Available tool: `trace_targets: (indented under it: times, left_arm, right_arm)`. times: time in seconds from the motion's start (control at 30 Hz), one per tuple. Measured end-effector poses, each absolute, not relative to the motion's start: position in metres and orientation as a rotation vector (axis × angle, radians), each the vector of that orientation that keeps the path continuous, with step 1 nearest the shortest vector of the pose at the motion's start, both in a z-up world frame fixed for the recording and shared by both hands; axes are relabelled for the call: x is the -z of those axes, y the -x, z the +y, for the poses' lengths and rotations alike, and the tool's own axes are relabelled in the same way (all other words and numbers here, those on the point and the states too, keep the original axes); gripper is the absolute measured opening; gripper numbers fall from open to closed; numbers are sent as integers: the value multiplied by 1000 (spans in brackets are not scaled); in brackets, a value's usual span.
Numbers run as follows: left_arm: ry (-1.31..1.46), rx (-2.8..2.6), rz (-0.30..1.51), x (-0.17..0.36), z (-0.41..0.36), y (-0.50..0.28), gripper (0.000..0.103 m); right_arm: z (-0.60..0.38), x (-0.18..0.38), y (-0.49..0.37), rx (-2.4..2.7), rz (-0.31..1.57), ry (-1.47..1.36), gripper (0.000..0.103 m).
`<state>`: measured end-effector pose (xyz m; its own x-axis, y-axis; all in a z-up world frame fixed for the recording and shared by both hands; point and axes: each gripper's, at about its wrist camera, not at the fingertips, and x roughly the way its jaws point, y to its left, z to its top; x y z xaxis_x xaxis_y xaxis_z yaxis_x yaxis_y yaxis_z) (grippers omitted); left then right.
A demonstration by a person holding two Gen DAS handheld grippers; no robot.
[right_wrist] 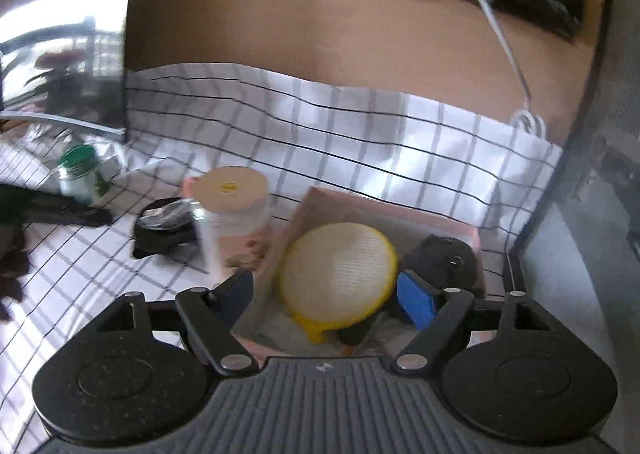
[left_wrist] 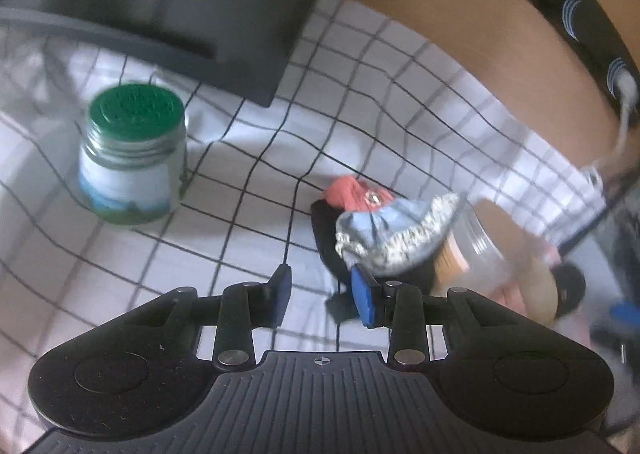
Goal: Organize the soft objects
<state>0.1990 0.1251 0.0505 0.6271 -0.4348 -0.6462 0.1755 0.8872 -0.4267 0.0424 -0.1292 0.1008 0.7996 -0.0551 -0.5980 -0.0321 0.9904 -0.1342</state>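
Sorting step: my right gripper [right_wrist: 326,296], jaws wide apart, over the pink box [right_wrist: 400,214]. Left gripper [left_wrist: 320,300], jaws part-open and empty, next closes on the cloth bundle [left_wrist: 384,230].

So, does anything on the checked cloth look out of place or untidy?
Yes. A small heap of soft cloth items lies loose on the checked cloth beside the clear jar, not in the pink box.
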Motion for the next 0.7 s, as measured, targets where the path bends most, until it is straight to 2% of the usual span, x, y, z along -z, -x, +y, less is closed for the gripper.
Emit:
trace_targets:
  times: [0.3, 0.43, 0.5, 0.7]
  left_arm:
    - [410, 353, 919, -21, 99, -251, 36]
    - [441, 387, 930, -17, 100, -254, 20]
    - [409, 386, 898, -22, 103, -248, 16]
    - [247, 309, 796, -46, 145, -220, 13]
  right_arm:
    - [-84, -107, -38, -12, 679, 219, 81]
    - [-71, -108, -48, -32, 688, 245, 81]
    - [-64, -106, -56, -49, 693, 251, 81]
    - [-25, -96, -81, -164, 696, 279, 81]
